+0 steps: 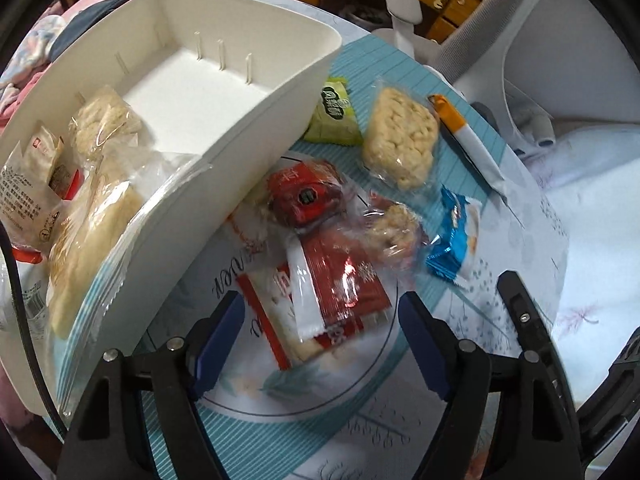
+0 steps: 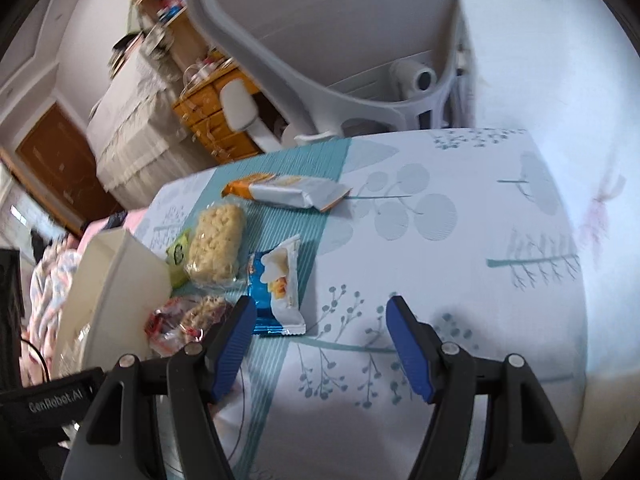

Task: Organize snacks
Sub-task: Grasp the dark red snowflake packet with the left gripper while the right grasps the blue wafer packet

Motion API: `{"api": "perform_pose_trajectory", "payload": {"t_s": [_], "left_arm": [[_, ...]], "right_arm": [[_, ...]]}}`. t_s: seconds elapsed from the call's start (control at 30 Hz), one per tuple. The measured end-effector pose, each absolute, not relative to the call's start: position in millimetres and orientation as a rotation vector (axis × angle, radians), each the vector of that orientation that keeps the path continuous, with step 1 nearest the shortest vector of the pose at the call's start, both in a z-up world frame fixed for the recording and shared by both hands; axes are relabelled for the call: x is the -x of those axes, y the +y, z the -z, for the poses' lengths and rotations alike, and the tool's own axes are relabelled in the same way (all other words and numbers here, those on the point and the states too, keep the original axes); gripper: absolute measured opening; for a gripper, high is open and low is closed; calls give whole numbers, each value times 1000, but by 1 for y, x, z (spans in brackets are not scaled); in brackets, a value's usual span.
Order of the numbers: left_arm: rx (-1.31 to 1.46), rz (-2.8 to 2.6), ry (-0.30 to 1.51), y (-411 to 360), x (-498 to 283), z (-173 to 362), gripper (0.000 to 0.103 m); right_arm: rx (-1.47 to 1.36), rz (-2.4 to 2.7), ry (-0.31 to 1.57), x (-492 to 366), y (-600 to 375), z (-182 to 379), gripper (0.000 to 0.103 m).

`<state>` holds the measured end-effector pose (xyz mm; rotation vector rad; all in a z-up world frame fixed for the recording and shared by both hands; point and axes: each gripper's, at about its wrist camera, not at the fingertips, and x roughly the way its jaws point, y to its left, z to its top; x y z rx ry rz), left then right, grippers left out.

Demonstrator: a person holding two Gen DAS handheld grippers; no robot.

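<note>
Red snack packet lies flat on the tabletop, right between the left tongs, spread wide, pointing steeply down, pads clear. Right tongs gape empty, blue packet at their left finger. White bin alongside.

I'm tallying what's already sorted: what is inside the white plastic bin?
The white plastic bin holds clear-wrapped puffed rice cakes and a white printed packet at one end. The far end is bare; anything beneath the wrappers is hidden.
</note>
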<state>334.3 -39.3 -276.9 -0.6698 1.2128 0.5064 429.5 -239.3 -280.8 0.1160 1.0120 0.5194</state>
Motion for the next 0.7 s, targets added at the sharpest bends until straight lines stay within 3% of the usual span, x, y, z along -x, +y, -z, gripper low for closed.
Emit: {"api": "perform_pose_trajectory", "payload": {"t_s": [0.37, 0.7], "left_arm": [[697, -562, 1209, -24, -342, 296, 59], [707, -505, 1220, -26, -358, 306, 35]], "right_arm": [[-7, -585, 1034, -440, -202, 297, 68], [68, -588, 1007, -441, -187, 305, 68]]}}
